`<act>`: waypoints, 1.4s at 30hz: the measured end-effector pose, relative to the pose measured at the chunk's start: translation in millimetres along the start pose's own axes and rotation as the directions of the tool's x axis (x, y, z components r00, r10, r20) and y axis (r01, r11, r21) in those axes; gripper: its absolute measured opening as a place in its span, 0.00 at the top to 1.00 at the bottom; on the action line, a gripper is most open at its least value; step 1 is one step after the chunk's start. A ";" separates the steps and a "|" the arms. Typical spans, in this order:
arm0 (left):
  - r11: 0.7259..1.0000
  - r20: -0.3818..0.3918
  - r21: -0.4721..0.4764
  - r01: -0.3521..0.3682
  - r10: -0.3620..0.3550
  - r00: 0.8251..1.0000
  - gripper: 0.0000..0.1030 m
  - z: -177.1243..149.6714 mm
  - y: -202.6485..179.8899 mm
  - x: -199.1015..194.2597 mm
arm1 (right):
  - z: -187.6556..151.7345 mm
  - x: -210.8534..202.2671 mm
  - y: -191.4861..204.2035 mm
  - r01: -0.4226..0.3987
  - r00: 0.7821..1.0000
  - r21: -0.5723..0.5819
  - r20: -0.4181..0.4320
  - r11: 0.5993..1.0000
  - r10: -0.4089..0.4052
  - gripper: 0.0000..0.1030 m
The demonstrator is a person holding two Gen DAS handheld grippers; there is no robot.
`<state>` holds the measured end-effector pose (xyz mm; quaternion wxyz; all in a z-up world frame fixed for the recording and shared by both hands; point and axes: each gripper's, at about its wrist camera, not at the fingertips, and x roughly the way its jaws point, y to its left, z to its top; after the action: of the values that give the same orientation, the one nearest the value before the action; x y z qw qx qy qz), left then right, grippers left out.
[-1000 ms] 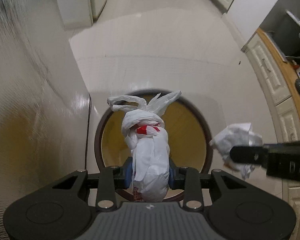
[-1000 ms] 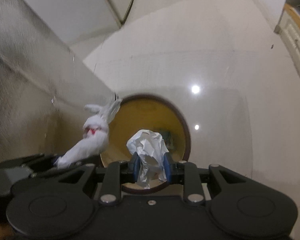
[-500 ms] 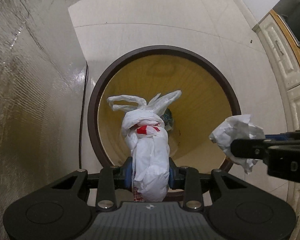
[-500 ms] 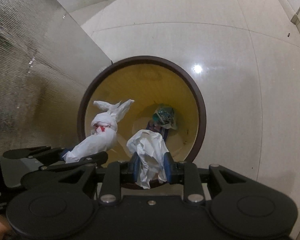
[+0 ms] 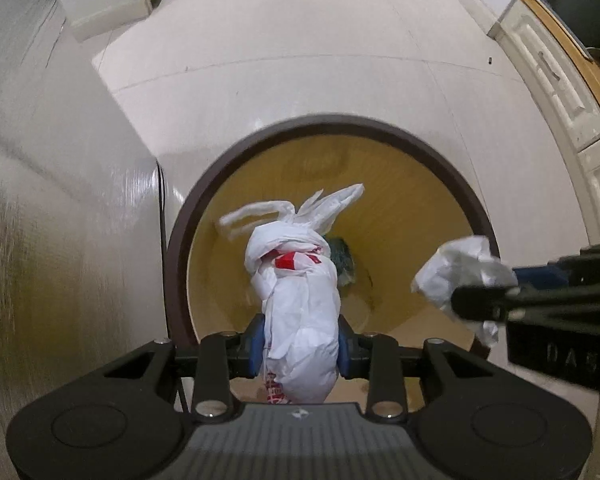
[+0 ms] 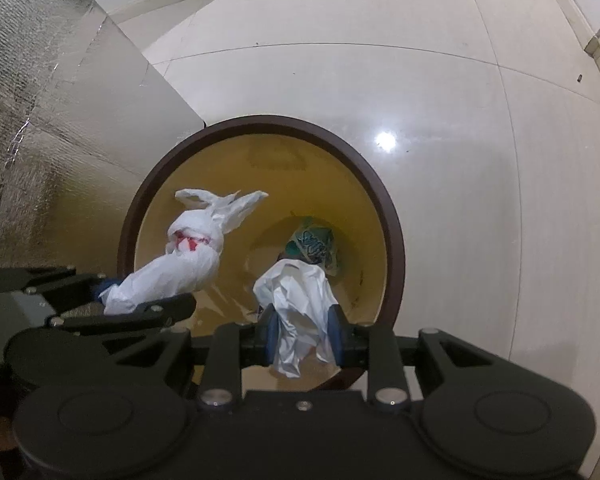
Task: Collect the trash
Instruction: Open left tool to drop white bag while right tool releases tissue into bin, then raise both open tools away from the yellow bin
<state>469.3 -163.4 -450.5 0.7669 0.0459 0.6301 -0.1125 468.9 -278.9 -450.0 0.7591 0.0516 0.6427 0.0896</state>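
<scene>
Pale glossy tiled floor point(image 6: 440, 92), crossed by thin grout lines, filling the upper and right parts of both views. One bright light spot reflected right of centre in the right wrist view. Small dark speck point(image 6: 579, 78) at the far right edge. Standing directly on it, at centre frame: round bin point(image 6: 394, 236) with dark brown rim and yellow inside (greenish scrap point(image 6: 312, 242) at its bottom). Just beside the bin, filling the left of the frame: tall silvery textured panel point(image 6: 60, 128). Upper left: white cabinet base point(image 5: 100, 12). Right edge of the left wrist view: cream panelled cabinet point(image 5: 560, 80).
</scene>
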 end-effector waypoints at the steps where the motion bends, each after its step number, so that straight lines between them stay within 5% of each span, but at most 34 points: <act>1: 1.000 0.000 0.011 -0.004 0.004 1.000 0.62 0.1 -0.6 -0.2 | 0.9 -0.5 -1.5 -0.004 1.000 -0.003 0.001 1.000 0.004 0.74; 5: 0.998 -0.008 0.050 -0.045 0.045 0.999 0.46 1.6 -2.5 0.9 | -0.7 -6.0 -5.3 -0.021 1.000 -0.008 0.003 1.000 0.021 0.72; 30: 0.998 -0.080 0.017 -0.065 0.066 0.995 0.36 -21.1 15.4 -7.0 | -5.7 -8.1 -2.9 0.024 0.997 -0.162 -0.073 0.987 -0.036 0.42; 38: 0.998 -0.086 0.004 -0.069 0.069 0.994 0.23 -24.7 21.6 -17.2 | -10.7 -16.2 -1.6 0.008 0.998 -0.165 -0.054 0.986 -0.017 0.24; 42: 0.998 -0.090 -0.004 -0.068 0.067 0.994 0.10 -28.7 24.1 -24.8 | -11.0 -21.1 -2.7 0.015 1.000 -0.156 -0.019 0.988 -0.018 0.05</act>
<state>442.9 -131.1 -433.7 0.7413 0.0697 0.6625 -0.0822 455.0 -286.2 -432.0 0.7549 -0.0141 0.6419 0.1337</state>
